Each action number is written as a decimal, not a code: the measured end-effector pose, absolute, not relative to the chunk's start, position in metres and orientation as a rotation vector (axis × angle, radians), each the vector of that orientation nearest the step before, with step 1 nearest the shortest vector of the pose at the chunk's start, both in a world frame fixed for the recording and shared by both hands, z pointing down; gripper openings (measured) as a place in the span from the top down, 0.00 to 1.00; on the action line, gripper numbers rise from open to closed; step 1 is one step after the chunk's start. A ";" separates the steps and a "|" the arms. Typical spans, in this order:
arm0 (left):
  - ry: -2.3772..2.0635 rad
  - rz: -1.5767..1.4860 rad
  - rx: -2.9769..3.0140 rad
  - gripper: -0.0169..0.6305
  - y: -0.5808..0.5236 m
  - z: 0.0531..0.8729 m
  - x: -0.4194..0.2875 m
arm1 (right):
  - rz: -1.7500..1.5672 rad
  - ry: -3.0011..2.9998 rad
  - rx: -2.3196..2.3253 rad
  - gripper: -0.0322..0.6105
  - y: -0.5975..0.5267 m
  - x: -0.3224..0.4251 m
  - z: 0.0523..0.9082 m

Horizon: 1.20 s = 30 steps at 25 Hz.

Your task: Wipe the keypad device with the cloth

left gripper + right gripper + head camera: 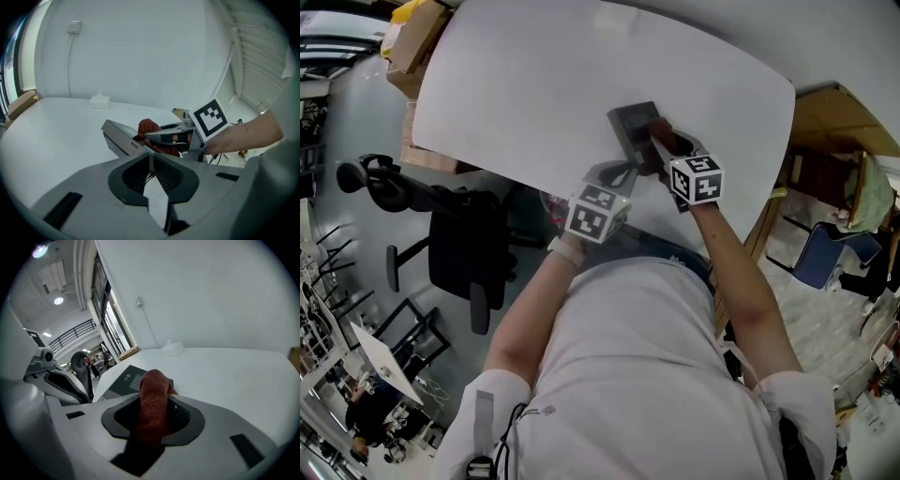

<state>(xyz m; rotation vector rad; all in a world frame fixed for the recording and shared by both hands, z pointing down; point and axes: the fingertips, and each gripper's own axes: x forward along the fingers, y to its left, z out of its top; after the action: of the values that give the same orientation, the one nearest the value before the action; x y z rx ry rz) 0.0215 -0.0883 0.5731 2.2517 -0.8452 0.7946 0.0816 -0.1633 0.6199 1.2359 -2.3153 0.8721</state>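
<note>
The dark grey keypad device (630, 124) lies near the front edge of the white table (516, 94). My right gripper (661, 142) is shut on a red cloth (660, 131) and holds it on the device's right side. In the right gripper view the cloth (153, 399) fills the jaws, with the device (125, 379) just beyond. My left gripper (628, 171) is shut, its tips (151, 157) against the device's near corner (121, 137); whether they pinch it is unclear. The left gripper view also shows the cloth (148, 127) under the right gripper's fingers (164, 136).
A small white box (100, 101) sits at the table's back by the wall. A black office chair (464, 248) stands left of the person. Cardboard boxes (417, 33) lie past the table's left end, and a wooden cabinet (834, 122) stands to the right.
</note>
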 end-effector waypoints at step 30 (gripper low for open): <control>-0.920 0.744 2.244 0.95 -0.062 0.571 -0.005 | 0.980 -2.415 1.121 0.76 -0.145 0.042 0.575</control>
<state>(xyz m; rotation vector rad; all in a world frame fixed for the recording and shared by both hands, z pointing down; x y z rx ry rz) -0.0048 -0.0619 0.5713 2.2437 -0.9203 0.7439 0.0415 -0.1448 0.5752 1.1210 -2.4150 0.9798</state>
